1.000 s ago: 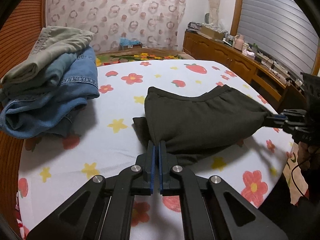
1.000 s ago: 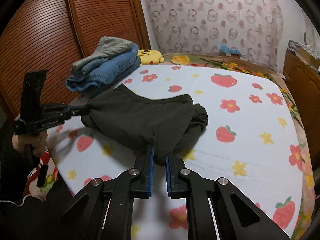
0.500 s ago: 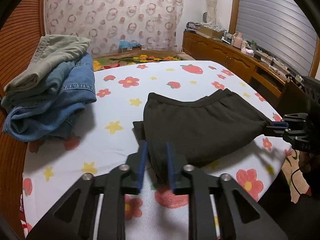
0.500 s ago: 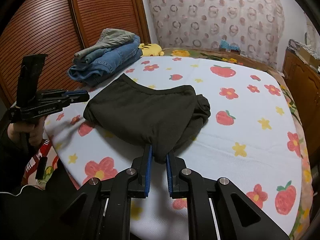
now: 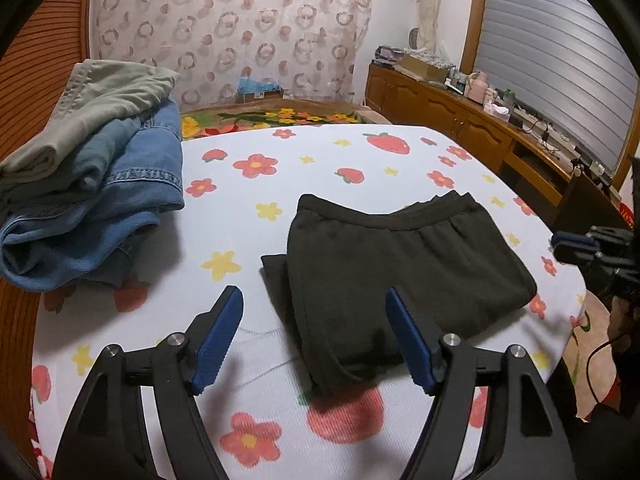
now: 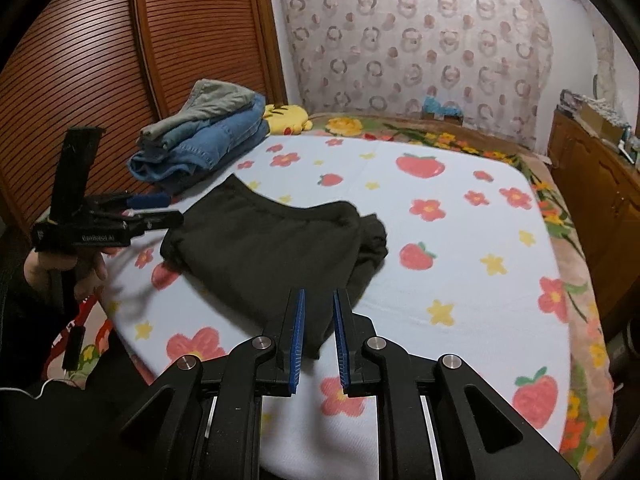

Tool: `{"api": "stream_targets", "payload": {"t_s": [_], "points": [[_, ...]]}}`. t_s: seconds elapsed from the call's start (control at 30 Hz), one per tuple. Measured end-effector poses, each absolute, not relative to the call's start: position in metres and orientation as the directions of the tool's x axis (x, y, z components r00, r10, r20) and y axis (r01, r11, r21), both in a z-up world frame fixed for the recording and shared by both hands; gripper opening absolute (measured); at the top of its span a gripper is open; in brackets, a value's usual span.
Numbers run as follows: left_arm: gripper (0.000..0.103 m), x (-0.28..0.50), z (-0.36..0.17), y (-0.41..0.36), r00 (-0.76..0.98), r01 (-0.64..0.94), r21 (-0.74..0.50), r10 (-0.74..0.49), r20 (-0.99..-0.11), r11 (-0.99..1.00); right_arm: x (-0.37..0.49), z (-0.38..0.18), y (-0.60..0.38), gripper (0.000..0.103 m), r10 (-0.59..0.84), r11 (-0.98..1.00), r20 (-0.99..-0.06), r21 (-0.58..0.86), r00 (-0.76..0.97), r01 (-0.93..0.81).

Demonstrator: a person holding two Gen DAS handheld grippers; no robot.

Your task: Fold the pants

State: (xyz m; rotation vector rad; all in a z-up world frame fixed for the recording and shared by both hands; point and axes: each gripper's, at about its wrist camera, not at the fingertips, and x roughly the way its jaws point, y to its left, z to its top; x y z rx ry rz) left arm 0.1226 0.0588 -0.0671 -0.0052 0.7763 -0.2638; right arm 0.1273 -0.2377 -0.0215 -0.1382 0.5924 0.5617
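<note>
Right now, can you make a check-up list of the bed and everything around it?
Surface: strawberry and flower bedsheet, smooth.
Job's things: black pants, folded, lying flat on the sheet.
Clutter: stack of folded jeans at the far left; yellow plush toy behind it.
Grippers: left claw wide open, just been opening, pants corner between the pads but not pinched; right claw open a narrow gap, just been opening, off the cloth.
Cables: thin white cable near the person's left hand.
Surroundings: slatted wardrobe doors, wooden sideboard, patterned curtain.
</note>
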Motion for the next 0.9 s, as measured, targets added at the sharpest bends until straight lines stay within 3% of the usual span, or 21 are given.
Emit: {"api": "stream_targets", "payload": {"t_s": [0.1,0.17,0.9], "points": [[0.075,0.127,-0.068,0.054,0.680,0.238,-0.093,-0.234,-0.695,0.967,0.131,-0.020,-0.234,0.022,0.452,0.845,-0.559,0.019,0.695,-0.534],[0.075,0.129,-0.067,0.052,0.681,0.241,-0.089,-0.234,-0.694,0.966,0.137,-0.021,-0.230,0.037,0.444,0.849,-0.556,0.009,0.703,-0.529],[0.075,0.173,-0.078,0.047,0.646,0.245,-0.075,-0.221,-0.730,0.966,0.219,-0.044,-0.202,0.051,0.401,0.865,-0.628,0.021,0.667,-0.501]]}}
